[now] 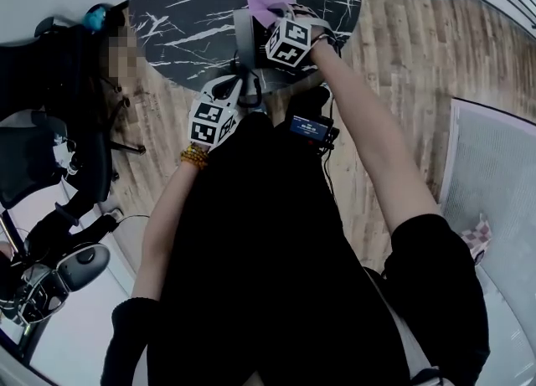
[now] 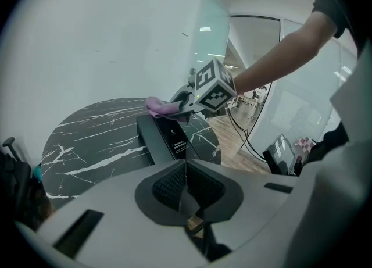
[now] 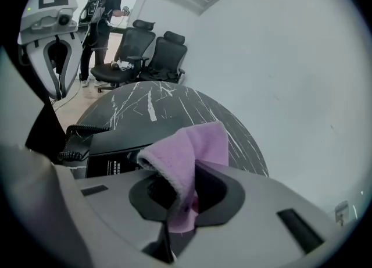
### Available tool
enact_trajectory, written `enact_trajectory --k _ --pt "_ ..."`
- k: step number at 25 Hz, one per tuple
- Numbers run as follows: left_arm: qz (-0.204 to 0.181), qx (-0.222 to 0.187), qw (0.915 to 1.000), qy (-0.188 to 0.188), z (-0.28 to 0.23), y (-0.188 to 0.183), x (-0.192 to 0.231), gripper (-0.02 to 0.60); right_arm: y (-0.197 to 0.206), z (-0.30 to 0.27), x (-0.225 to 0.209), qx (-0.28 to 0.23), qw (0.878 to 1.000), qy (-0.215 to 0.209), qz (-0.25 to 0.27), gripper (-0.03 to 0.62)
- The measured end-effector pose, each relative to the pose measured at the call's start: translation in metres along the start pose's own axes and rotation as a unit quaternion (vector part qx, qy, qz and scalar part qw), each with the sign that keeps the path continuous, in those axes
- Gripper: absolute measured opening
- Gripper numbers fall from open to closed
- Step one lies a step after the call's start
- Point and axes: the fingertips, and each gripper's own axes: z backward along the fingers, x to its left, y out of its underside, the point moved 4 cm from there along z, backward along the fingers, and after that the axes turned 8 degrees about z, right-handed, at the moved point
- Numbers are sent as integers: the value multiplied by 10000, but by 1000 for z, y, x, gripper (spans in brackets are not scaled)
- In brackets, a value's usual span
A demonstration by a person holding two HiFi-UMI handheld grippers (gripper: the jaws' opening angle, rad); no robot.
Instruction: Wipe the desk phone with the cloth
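Observation:
The desk phone (image 1: 249, 43) is a dark slab on the black marble table (image 1: 180, 7), near its front edge. In the right gripper view the phone (image 3: 110, 136) lies just below the jaws, its coiled cord (image 3: 78, 142) to the left. My right gripper (image 3: 186, 188) is shut on the pink cloth (image 3: 195, 153), which folds out over the jaws and rests at the phone's far end (image 2: 160, 107). My left gripper (image 2: 186, 174) is shut with nothing seen between its pads, held just short of the phone's (image 2: 165, 139) near side.
A small device with a lit screen (image 1: 310, 127) and cables sit on the wooden floor by the table. Office chairs (image 3: 151, 52) and a standing person (image 3: 104, 11) are beyond the table. Another chair (image 1: 50, 150) stands at my left, a white panel (image 1: 494, 175) at my right.

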Motion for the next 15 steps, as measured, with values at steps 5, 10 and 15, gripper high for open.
enact_trajectory --k 5,10,15 --pt "-59 6 9999 98 -2 1 -3 18 1 2 9 -51 10000 -17 -8 57" --pt "-89 -3 9998 177 -3 1 -6 18 0 2 22 109 9998 -97 151 57" --pt "-81 -66 9997 198 0 2 -7 18 3 4 41 291 9991 -170 247 57"
